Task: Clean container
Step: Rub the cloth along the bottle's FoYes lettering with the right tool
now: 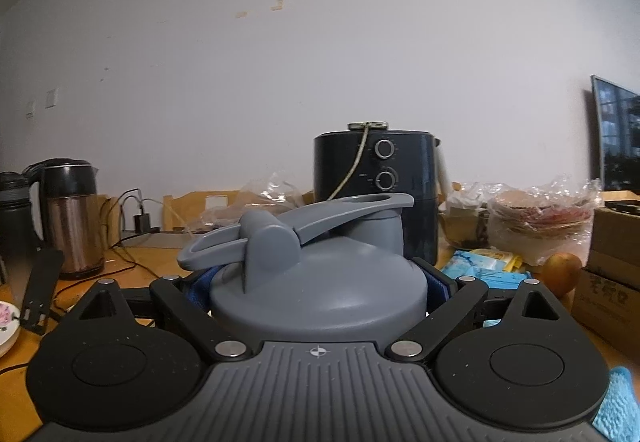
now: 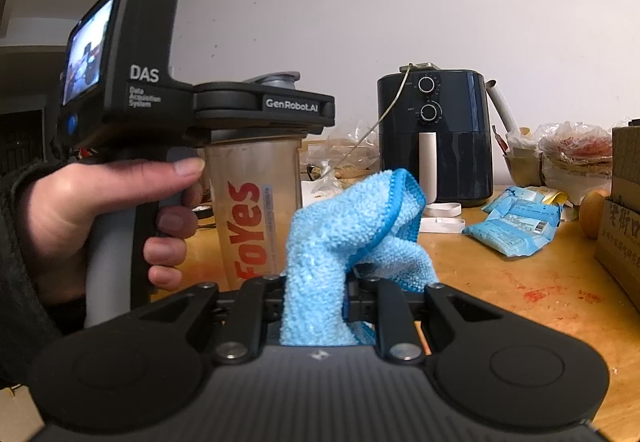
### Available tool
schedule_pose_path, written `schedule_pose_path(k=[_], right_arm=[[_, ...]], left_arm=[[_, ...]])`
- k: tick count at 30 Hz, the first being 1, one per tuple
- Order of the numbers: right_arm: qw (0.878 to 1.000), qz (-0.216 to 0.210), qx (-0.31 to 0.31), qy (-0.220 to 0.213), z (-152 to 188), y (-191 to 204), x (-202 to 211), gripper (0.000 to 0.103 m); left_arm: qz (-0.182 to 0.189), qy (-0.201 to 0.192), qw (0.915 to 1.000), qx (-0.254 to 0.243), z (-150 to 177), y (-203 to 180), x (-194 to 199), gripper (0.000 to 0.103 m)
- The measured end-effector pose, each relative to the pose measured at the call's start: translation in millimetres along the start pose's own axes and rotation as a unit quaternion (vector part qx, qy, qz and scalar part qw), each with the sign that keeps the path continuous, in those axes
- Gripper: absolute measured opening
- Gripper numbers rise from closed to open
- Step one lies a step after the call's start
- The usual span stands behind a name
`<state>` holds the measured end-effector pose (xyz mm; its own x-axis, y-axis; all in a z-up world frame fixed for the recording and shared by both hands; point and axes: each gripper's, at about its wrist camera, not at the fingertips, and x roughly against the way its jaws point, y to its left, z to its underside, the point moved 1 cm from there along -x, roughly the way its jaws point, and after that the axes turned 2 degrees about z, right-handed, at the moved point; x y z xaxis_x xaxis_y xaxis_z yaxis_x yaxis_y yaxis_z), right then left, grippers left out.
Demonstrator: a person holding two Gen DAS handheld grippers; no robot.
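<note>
The container [image 2: 256, 210] is one tall see-through bottle with big red letters and one grey lid [image 1: 320, 282] with a flip handle. It stands on the wooden table [image 2: 500, 290], at about 10 o'clock from the blue cloth [image 2: 352, 242]. The left gripper [image 1: 318, 284] squeezes the bottle just under the lid, one finger on each side. The right gripper [image 2: 316, 290] pinches the one fluffy cloth tight. One dark air fryer [image 2: 436, 138] sits behind at 1 o'clock, with two round knobs.

White wall [image 1: 280, 62], wooden table [image 2: 500, 282], dark window [image 1: 618, 134] right
</note>
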<state>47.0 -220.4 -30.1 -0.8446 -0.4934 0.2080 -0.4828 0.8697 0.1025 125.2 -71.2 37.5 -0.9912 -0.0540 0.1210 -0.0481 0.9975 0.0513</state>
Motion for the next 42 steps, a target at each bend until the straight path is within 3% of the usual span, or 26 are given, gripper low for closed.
schedule_pose_path(k=[22,42], right_arm=[[1.000,0.000,-0.003,0.001,1.4,-1.1,-2.2,0.015],[1.000,-0.002,-0.007,0.000,1.3,0.1,-2.0,0.015]], left_arm=[[0.117,-0.023,0.9927,-0.016,7.0,21.9,0.3,0.096],[0.231,-0.026,0.9716,-0.044,9.6,40.5,-11.0,0.096]])
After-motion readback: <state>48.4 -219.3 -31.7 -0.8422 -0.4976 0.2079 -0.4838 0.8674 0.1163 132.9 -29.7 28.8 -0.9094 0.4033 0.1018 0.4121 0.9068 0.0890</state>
